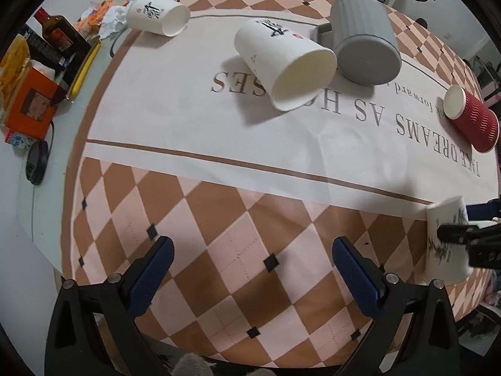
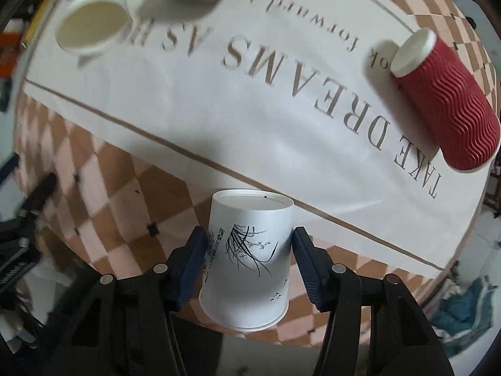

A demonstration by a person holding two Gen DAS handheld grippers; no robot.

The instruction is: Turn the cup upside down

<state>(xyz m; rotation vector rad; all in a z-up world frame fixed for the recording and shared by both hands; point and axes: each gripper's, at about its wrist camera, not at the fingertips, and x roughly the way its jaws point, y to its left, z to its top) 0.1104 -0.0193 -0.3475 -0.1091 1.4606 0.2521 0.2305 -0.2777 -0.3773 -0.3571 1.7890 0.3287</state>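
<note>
A white paper cup with an ink plant drawing (image 2: pixel 247 257) stands upside down, base up, near the table's front edge. My right gripper (image 2: pixel 247 250) is shut on this cup, one blue pad on each side. The same cup (image 1: pixel 446 241) and the right gripper's fingers (image 1: pixel 460 233) show at the right edge of the left wrist view. My left gripper (image 1: pixel 250 260) is open and empty above the checkered cloth, well left of the cup.
A white cup (image 1: pixel 288 62) lies on its side mid-table beside an inverted grey mug (image 1: pixel 364 40). Another white cup (image 1: pixel 156 14) lies far left. A red ribbed cup (image 2: pixel 444 100) lies at the right. Bottle, orange box (image 1: pixel 31 103) and clutter sit off the cloth's left.
</note>
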